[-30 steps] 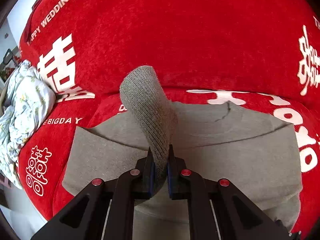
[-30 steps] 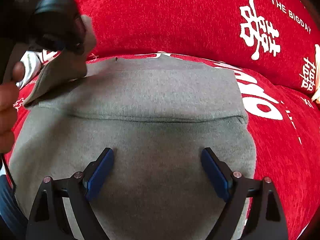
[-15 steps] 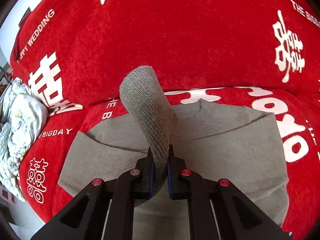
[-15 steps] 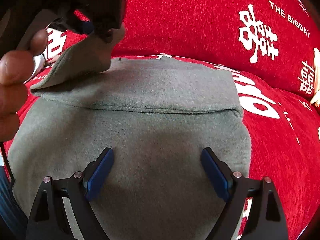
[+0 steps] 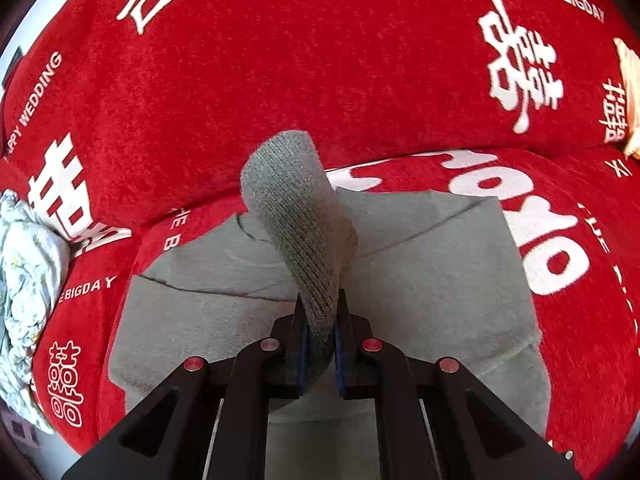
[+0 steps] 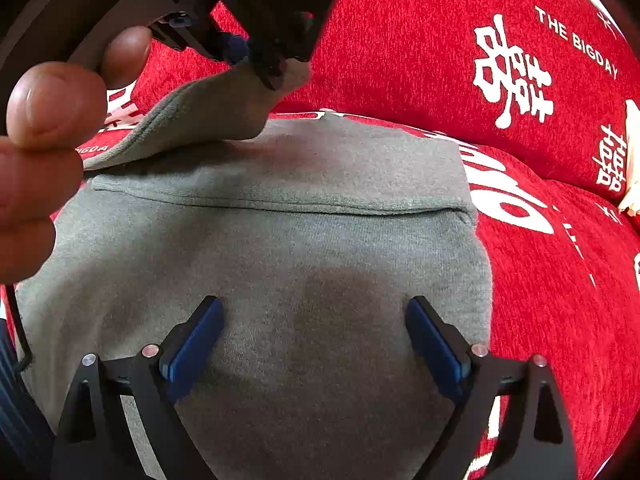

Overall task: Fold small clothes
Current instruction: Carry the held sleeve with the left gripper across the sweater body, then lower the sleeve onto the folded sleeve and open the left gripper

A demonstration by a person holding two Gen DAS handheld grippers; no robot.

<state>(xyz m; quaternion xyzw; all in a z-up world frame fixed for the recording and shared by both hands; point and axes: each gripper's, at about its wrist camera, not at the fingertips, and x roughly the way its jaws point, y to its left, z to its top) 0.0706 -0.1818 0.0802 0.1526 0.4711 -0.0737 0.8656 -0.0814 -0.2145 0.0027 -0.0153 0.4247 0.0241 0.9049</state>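
Note:
A grey sweatshirt point(image 5: 420, 264) lies flat on a red sofa cover; it also shows in the right wrist view point(image 6: 280, 248). My left gripper point(image 5: 320, 336) is shut on the ribbed grey sleeve cuff point(image 5: 296, 208) and holds it lifted above the garment's body. In the right wrist view the left gripper point(image 6: 264, 68) shows at upper left with the sleeve point(image 6: 188, 124) hanging from it. My right gripper point(image 6: 316, 340) is open and empty, its blue pads point(image 6: 192, 344) low over the garment's near part.
The red sofa cover point(image 5: 280, 60) with white lettering lies all around the garment. A floral cloth bundle point(image 5: 20, 280) sits at the far left. A cream-coloured item point(image 5: 630, 92) lies at the right edge. The person's fingers point(image 6: 40, 128) show at left.
My left gripper has carried the sleeve cuff to the right, across the sweatshirt's body. The right gripper has stayed open in about the same place.

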